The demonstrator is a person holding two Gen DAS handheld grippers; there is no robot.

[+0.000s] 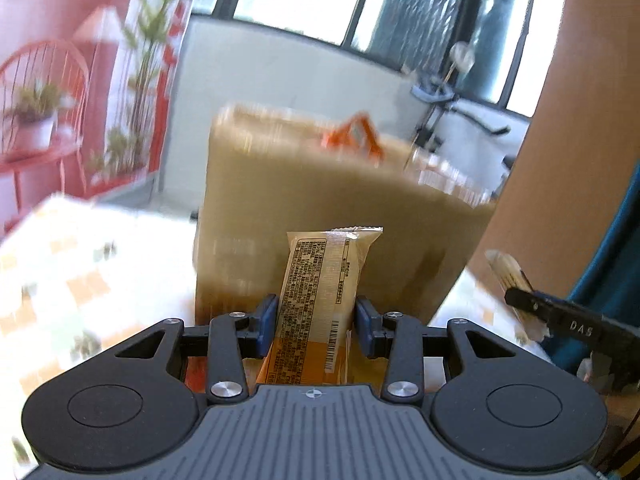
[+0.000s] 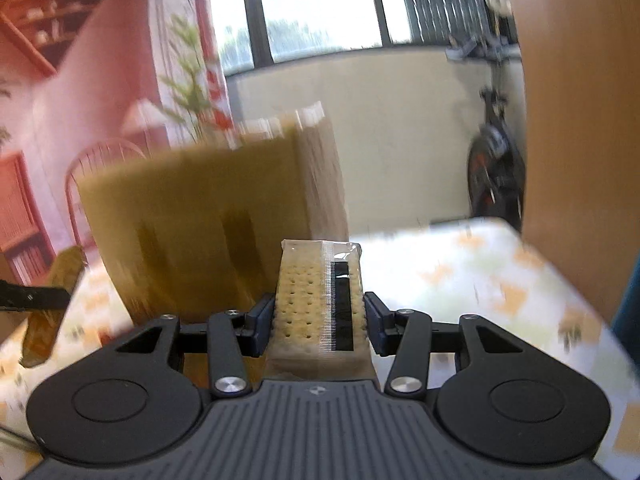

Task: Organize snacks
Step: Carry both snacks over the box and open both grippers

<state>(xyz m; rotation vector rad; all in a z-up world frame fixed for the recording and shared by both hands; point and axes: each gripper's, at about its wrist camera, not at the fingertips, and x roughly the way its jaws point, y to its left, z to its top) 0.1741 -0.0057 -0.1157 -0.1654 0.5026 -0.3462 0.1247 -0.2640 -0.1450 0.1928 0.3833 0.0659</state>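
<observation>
Surroundings: a tan cardboard box [image 1: 320, 200] stands on the patterned tablecloth [image 1: 80, 264] just beyond both claws — an orange packet [image 1: 354, 136] shows at its far rim.
Left gripper [image 1: 316, 316]: clamped on an upright yellow snack bar [image 1: 324, 292], glossy wrapper, printed label.
Right gripper [image 2: 319, 320]: clamped on a clear-wrapped cracker pack [image 2: 316, 300] — pale, dotted biscuits, rectangular.

Bright windows [image 2: 320, 4] top a pale wall [image 2: 400, 128], a pink mural [image 2: 72, 92] with a painted chair stands left, and what looks like a bike [image 2: 496, 160] leans right.
</observation>
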